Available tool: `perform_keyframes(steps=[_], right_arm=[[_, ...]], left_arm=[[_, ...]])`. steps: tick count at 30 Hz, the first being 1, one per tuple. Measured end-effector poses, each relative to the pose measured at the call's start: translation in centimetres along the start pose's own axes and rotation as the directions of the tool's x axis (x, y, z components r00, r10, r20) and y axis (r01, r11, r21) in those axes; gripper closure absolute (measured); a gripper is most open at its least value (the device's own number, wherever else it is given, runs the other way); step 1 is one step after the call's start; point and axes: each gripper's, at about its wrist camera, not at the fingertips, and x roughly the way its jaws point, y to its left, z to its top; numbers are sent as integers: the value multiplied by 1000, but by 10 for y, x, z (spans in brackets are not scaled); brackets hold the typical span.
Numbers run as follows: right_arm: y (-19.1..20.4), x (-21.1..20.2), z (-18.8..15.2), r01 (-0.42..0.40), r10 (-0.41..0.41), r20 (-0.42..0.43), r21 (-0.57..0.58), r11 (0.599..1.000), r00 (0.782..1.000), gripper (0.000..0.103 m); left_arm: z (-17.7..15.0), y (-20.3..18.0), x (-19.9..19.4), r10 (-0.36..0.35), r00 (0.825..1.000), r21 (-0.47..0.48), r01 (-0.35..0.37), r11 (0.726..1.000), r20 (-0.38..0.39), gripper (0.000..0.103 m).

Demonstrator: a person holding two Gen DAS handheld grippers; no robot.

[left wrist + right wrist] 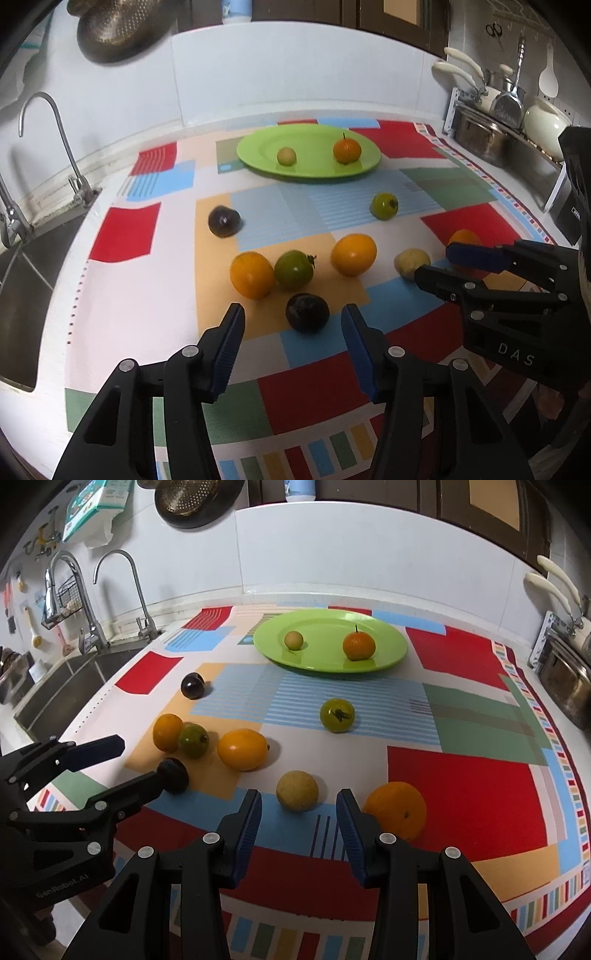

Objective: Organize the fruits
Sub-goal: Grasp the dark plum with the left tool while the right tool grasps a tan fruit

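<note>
A green plate (258, 153) (388, 638) at the back of the mat holds a small pale fruit (286, 156) and an orange with a stem (347, 150). Loose fruit lie on the mat: two dark plums (307, 312) (224, 220), two yellow-orange fruit (252, 274) (353, 254), two green tomatoes (294, 269) (384, 206), a pale round fruit (297, 790) and an orange (395, 810). My left gripper (293, 325) is open, just before the near plum. My right gripper (299, 810) is open, just before the pale fruit.
A patterned mat (147, 295) covers the counter. A sink (22, 295) with taps (55, 129) lies at the left. Pots and pans on a rack (491, 122) stand at the back right. A colander (122, 33) hangs on the wall.
</note>
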Motion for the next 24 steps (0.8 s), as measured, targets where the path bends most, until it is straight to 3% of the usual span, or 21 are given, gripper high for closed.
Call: perform_keyframes(steps=[16, 24], right_arm=[[-2, 20, 3, -6, 6, -19, 15, 1000, 1000, 61], [0, 26, 5, -14, 14, -27, 1, 1000, 1000, 70]], left_arm=[[0, -2, 25, -46, 997, -11, 45, 999, -59, 70], [3, -1, 26, -48, 997, -12, 47, 999, -63, 74]])
